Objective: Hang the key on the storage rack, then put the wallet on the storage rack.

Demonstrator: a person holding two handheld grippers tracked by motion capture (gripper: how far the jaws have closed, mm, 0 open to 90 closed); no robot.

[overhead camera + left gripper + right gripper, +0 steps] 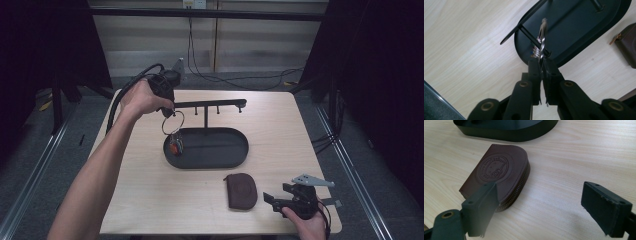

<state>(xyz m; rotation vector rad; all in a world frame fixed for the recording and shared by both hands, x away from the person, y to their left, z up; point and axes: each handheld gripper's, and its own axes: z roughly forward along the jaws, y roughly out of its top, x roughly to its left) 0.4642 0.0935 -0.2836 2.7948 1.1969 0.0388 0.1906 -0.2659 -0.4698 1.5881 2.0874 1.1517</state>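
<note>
One key ring (173,123) is hanging from my left gripper (169,107), pinched tight, just under the stand's bar (210,104). My right gripper (285,199) is waiting wide apart beside the brown pouch (241,190).

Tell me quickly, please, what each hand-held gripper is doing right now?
Left hand-held gripper: shut on the key ring, held above the black tray.
Right hand-held gripper: open, holding nothing, beside the brown pouch.

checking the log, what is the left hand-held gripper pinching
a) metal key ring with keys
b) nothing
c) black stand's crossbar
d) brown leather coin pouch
a: the left hand-held gripper has its jaws shut on the metal key ring with keys, hanging over the black oval metal tray.
</note>
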